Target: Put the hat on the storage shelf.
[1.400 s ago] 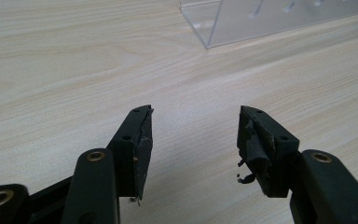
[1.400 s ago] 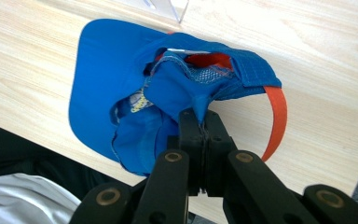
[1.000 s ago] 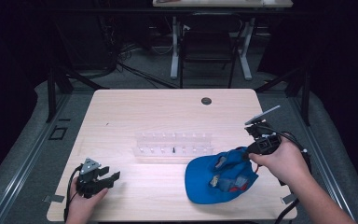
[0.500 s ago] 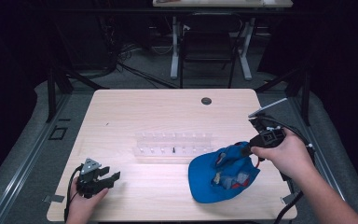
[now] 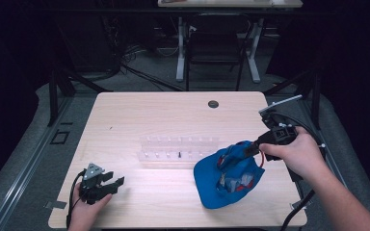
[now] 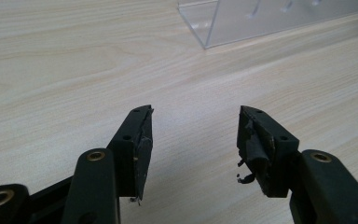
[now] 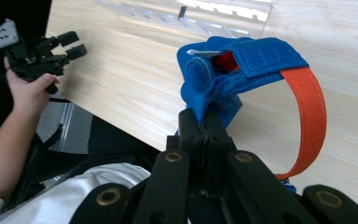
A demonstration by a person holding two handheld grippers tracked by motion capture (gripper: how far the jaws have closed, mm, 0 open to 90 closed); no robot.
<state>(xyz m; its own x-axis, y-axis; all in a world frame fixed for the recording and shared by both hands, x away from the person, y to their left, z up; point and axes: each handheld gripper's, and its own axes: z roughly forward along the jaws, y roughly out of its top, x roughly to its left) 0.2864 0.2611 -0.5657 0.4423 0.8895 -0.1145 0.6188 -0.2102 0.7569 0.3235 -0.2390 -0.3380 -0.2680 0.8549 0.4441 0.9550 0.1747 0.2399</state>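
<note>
The right gripper (image 5: pixel 255 146) pinches the back edge of the blue cap (image 5: pixel 227 174) at lower right of the table (image 5: pixel 139 110). The left gripper (image 5: pixel 114 182), lower left, rests with jaws apart, empty.

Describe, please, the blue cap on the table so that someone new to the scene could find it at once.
Start from the pale wooden table and find the clear plastic rack lying across its middle. Just right of the rack, toward the near edge, lies the blue cap, open side up, its back strap pinched in the right tongs. It is the one soft, bright blue thing there, with an orange strap.
</note>
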